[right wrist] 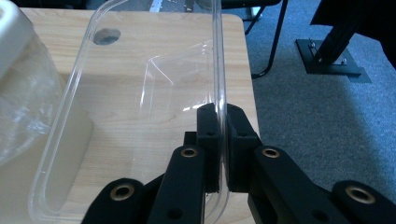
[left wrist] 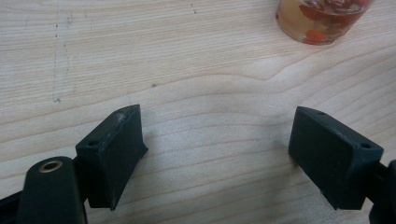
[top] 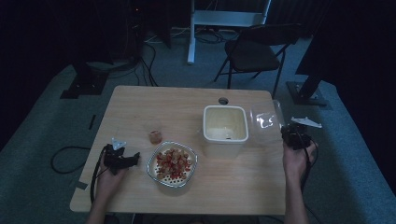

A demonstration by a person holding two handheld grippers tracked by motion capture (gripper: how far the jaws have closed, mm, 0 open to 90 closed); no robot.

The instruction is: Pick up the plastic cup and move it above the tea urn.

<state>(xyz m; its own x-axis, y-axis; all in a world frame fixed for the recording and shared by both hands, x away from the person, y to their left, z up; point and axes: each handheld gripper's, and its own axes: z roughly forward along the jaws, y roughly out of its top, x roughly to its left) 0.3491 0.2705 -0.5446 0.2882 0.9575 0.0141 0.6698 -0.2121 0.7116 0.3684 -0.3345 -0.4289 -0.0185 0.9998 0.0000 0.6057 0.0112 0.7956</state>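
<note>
— Black jaws of the right tool (right wrist: 223, 140) are clamped on the thin rim of the clear plastic lid (right wrist: 135, 107), which stands on edge between the pads, its panel spreading to their left.

— And beyond it?

— Just past the lid's far side sits the white square plastic container (top: 225, 128), open-topped, near the right edge of the wooden surface (top: 140, 100). From above, the lid (top: 266, 119) hangs beside the container, held up by the right tool (top: 293, 135).

— What about the other hand?

— Left tool (left wrist: 217, 154) rests low over bare wood, jaws spread wide with nothing between them. Ahead of it stands a small clear cup with reddish pieces (left wrist: 322, 21); to its right from above, a white bowl of red and tan cereal rings (top: 172, 164).

— What could go wrong?

— My guess: the pinch is on a narrow, slick edge, so the lid could pivot or slip out if tilted quickly. Swung carelessly towards the container, it may knock the rim and shove the container across the surface.
</note>
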